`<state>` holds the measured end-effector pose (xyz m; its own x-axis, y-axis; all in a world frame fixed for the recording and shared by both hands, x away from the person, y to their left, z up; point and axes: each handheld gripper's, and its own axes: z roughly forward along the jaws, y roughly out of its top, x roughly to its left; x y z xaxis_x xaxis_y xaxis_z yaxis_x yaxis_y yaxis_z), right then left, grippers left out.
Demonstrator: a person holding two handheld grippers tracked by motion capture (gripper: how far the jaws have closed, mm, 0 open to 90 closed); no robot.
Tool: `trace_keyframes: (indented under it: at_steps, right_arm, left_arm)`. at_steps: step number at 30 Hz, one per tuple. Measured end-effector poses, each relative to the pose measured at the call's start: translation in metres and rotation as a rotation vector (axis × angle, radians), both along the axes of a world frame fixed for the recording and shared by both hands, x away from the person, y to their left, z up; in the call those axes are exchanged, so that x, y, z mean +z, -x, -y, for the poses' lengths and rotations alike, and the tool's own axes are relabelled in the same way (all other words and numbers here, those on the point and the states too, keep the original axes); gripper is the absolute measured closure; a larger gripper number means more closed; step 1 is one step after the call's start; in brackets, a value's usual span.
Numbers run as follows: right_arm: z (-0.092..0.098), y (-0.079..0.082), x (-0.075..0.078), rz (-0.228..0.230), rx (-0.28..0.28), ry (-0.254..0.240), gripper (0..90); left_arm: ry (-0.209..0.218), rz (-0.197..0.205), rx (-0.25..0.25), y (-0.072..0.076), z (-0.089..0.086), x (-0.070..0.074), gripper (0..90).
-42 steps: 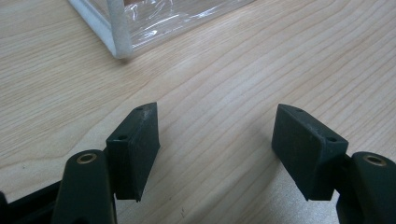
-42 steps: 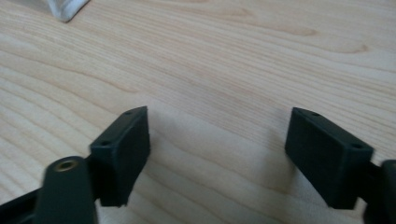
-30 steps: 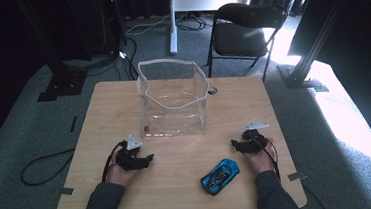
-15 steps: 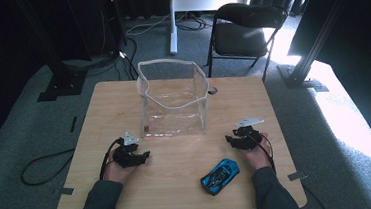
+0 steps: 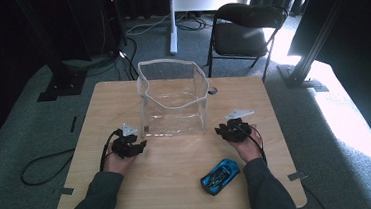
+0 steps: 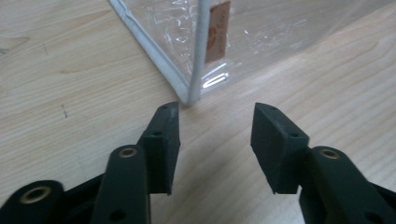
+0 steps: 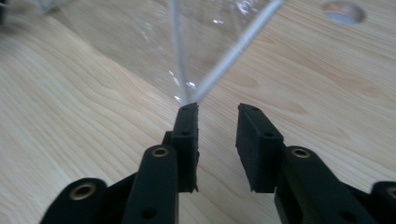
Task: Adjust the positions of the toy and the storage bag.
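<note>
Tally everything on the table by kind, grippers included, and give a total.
Clear plastic bag: 1
Blue toy car: 1
Black two-jaw grippers: 2, the left gripper and the right gripper, both with jaws apart and nothing between them
Total: 4

The clear bag just ahead of both grippers looks like glossy, creased plastic with white piping, standing on a smooth, matt pale wood table.

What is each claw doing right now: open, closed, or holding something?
Left claw: open, jaws just been closing, nothing between them, near the clear bag.
Right claw: open, narrower, also closing, nothing held.
</note>
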<state>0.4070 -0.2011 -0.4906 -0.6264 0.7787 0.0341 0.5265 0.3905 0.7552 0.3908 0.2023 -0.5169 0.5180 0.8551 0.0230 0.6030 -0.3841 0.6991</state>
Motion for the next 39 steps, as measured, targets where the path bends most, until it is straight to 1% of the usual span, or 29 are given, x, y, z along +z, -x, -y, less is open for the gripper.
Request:
trace_keyframes:
  at_steps: [4,7,12,15,17,19,20,24,25,28,34,39]
  right_arm:
    - [-0.008,-0.003,0.003,0.01,0.016,0.012,73.1]
    - [-0.013,-0.007,0.005,0.009,0.033,0.018,74.2]
    - [-0.019,-0.015,0.008,0.003,0.056,0.006,74.8]
    - [-0.025,-0.018,0.011,0.015,0.055,0.0,73.1]
    - [-0.028,-0.021,0.011,0.021,0.06,0.004,74.2]
    - [-0.032,-0.023,0.01,0.016,0.069,0.001,74.8]
    - [-0.033,-0.023,0.01,0.018,0.07,0.003,76.6]
    - [-0.037,-0.025,0.01,0.027,0.069,0.01,83.3]
    - [-0.038,-0.025,0.01,0.028,0.071,0.01,84.1]
    - [-0.039,-0.025,0.009,0.033,0.074,0.016,86.8]
    - [-0.039,-0.022,0.009,0.045,0.074,0.027,87.8]
    - [-0.036,-0.018,0.009,0.053,0.073,0.04,87.8]
  left_arm:
    - [-0.006,0.0,0.004,-0.004,0.002,0.001,56.8]
    - [-0.01,0.002,-0.002,-0.006,0.004,0.002,58.4]
    - [-0.022,0.0,0.011,-0.013,0.006,0.0,60.4]
    - [-0.019,-0.008,0.023,-0.017,0.006,-0.001,62.5]
    - [-0.017,-0.011,0.03,-0.019,0.007,-0.002,64.9]
    - [-0.012,-0.013,0.036,-0.021,0.007,-0.003,67.4]
    - [-0.009,-0.013,0.037,-0.021,0.007,-0.002,69.0]
    - [-0.003,-0.01,0.04,-0.023,0.008,-0.002,75.9]
    - [-0.008,-0.005,0.043,-0.023,0.008,-0.002,77.3]
    - [-0.006,0.001,0.051,-0.024,0.008,-0.002,82.0]
    - [-0.016,0.001,0.043,-0.024,0.009,-0.002,83.1]
    - [-0.016,0.001,0.032,-0.023,0.014,-0.002,83.5]
